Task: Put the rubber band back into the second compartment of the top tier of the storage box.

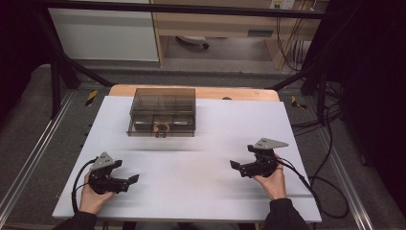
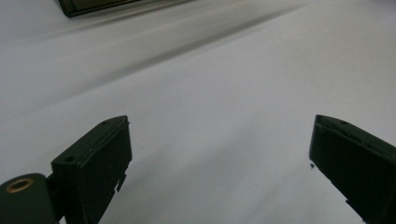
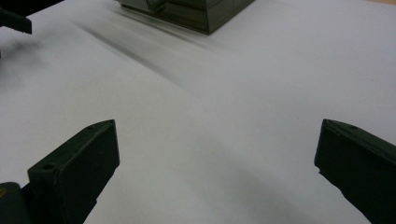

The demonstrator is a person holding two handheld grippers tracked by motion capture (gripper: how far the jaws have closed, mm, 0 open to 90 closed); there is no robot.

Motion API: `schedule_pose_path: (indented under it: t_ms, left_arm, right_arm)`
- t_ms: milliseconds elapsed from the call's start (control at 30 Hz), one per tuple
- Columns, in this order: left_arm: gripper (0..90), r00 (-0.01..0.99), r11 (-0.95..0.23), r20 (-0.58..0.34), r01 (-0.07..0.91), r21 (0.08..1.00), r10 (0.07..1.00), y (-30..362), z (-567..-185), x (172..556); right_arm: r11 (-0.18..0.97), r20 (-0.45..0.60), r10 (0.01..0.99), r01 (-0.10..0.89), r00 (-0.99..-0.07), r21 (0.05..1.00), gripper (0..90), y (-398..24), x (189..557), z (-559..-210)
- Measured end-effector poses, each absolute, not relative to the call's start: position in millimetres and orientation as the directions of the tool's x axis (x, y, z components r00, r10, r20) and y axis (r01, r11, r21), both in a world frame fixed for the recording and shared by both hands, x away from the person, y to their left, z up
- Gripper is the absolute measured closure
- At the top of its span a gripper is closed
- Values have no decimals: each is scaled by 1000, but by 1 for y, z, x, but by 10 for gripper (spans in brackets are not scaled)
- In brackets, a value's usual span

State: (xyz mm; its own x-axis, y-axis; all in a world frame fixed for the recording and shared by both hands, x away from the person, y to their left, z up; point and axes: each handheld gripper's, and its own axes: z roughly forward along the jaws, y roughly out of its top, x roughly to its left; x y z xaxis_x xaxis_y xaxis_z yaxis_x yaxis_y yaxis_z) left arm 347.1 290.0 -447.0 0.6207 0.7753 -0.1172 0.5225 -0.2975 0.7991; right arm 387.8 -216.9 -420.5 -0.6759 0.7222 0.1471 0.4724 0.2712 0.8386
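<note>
Left gripper [image 1: 125,180] held low over the near-left of the white desk [image 1: 191,191], fingers [image 2: 93,163] spread wide with nothing between them, aimed inward across bare surface. Smoky transparent compartment box [image 1: 162,112] resting closed at the far centre of the desk, well apart from both sets of fingers, a small ring-shaped item [image 1: 162,127] visible in its front middle compartment. Right gripper [image 1: 238,167] at the near-right, fingers [image 3: 74,172] likewise wide and empty, box beyond and off to their left in the right gripper view.

White rectangular tabletop [image 1: 191,191] across mid-frame; black cables [image 1: 330,120] coiled at right edge; grey floor [image 1: 28,139] at left.
</note>
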Motion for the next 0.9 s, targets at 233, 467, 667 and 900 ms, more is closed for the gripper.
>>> schedule_pose_path:
  t_ms: [233,467,667,900]
  left_arm:
    - [50,624,-300,-117,521,799,772,289,-447,347]
    - [52,627,-299,-117,518,801,770,290,-447,347]
    - [53,629,-300,-116,514,804,769,289,-446,346]
    - [54,634,-304,-114,512,804,765,288,-447,346]
  right_arm:
    - [267,163,725,492,-669,829,7,-236,378,-433]
    - [277,170,728,512,-665,813,7,-252,369,-443]
    - [271,188,727,528,-660,805,7,-261,361,-450]
    - [275,192,732,542,-653,794,7,-266,358,-454]
